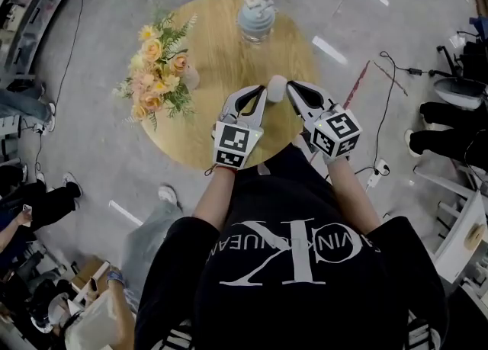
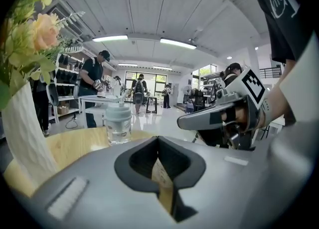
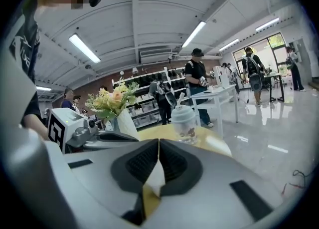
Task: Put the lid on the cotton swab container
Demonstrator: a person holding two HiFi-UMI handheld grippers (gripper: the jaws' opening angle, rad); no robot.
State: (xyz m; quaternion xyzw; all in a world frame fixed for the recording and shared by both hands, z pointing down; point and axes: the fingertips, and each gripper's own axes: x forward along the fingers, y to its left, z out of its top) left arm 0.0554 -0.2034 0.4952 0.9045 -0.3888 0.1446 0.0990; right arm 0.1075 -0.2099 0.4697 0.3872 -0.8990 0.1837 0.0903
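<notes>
At the near edge of a round wooden table [image 1: 221, 43], the left gripper [image 1: 261, 98] and the right gripper [image 1: 293, 88] sit side by side, each with its jaws pressed together on nothing. A small white rounded object [image 1: 276, 86], too unclear to identify, lies between their tips. The cotton swab container [image 1: 255, 19], capped in pale blue-grey, stands at the far edge. A vase of flowers [image 1: 156, 66] stands at the left.

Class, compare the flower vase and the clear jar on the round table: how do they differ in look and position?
The vase is white and opaque; the jar is clear with a pale grey-blue top. The vase holds spreading peach and yellow flowers; the jar holds none. The vase stands near the table's left edge, the jar near its far edge. Both stand upright on the wooden table.
</notes>
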